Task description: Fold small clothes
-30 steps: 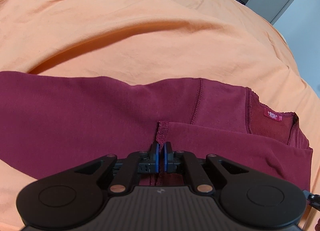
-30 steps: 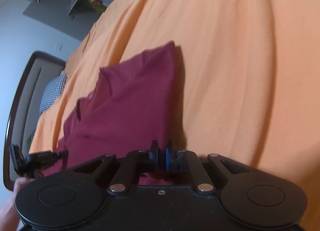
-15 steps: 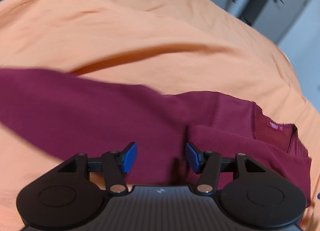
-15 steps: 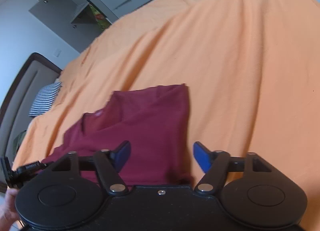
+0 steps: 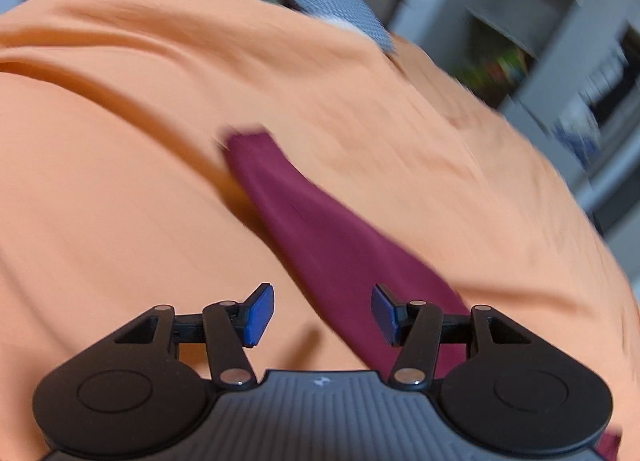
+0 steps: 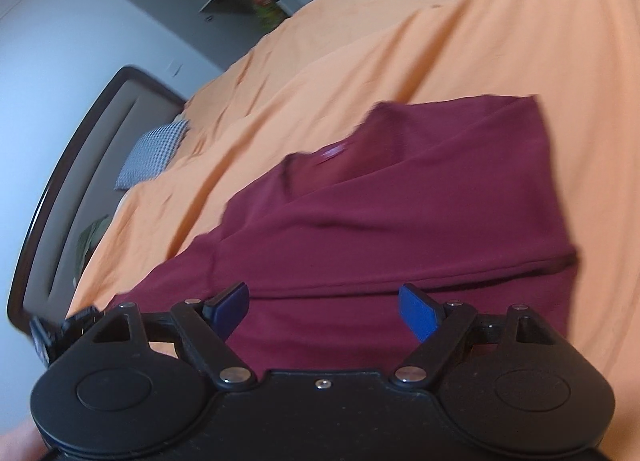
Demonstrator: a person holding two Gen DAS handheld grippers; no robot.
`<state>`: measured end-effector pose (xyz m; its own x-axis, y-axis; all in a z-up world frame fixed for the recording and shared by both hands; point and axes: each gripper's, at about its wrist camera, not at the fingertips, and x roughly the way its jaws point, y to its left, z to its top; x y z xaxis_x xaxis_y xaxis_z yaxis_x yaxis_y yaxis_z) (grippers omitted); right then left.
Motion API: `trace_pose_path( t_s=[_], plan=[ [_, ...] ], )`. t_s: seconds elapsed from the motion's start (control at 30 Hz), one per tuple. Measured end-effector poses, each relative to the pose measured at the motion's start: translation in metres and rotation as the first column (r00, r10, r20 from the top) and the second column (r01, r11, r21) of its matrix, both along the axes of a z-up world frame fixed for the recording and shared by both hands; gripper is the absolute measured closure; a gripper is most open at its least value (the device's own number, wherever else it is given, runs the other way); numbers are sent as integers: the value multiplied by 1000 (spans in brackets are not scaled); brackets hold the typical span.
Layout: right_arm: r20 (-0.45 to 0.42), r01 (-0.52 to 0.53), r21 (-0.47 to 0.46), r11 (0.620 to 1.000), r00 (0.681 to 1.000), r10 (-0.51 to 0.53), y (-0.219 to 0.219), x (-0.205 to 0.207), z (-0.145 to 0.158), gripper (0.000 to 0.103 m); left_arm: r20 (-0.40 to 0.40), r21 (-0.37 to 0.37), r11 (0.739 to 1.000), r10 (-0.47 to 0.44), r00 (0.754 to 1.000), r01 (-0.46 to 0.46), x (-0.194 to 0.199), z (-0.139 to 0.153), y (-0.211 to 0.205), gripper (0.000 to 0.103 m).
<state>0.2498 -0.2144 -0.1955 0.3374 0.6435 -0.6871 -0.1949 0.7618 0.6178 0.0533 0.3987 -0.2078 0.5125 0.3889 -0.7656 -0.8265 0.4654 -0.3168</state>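
Observation:
A dark red shirt (image 6: 400, 221) lies partly folded on the orange bedsheet (image 6: 480, 41), one sleeve laid across the body and the neck label facing up. My right gripper (image 6: 324, 311) hovers open over its near edge, blue pads apart, holding nothing. In the blurred left wrist view only a long strip of the dark red shirt (image 5: 320, 229) runs diagonally across the orange bedsheet (image 5: 120, 201). My left gripper (image 5: 322, 315) is open above the sheet, with the strip passing under its right finger. Part of the left gripper shows at the lower left of the right wrist view.
A checked pillow (image 6: 154, 153) and a dark green garment (image 6: 90, 237) lie near the dark headboard (image 6: 52, 189). Grey cupboards and shelves (image 5: 540, 41) stand beyond the bed. The orange sheet spreads wide around the shirt.
Both grippers went from shut on the shirt to open and let it drop onto the bed. The left gripper has since swung away leftward, fast enough to blur its view.

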Motion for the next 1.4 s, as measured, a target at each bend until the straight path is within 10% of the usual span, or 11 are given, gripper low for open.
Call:
trace_pose_path(
  t_s=[0.23,0.37,0.5,0.73,0.83,1.07,1.4],
  plan=[
    [26,-57,-10,998,998,57,41,-9,12,19,33,-49,993,111,993,-110,7,-28,52,45],
    [20,-61,-21,998,998,62,48,-14,10,19,27,-58,995,85,996,-83,17,-44,60,93],
    [13,-61,-21,998,998,61,50,-20,10,19,46,-9,997,73,996,-73,14,-31,52,98],
    [1,-37,14,999,999,37,41,-23,10,19,52,217,948,-251,967,234,48,35,-33,99],
    [-10,0,32,1000,1000,0,29,-21,8,19,38,274,863,-451,892,425,79,51,-99,99],
    [-11,134,59,989,991,-133,-27,-10,10,19,11,259,608,-779,627,750,148,36,-280,99],
    [-29,260,32,965,965,-259,-91,5,-3,19,-323,201,207,-909,265,957,188,-70,-453,87]
  ],
)
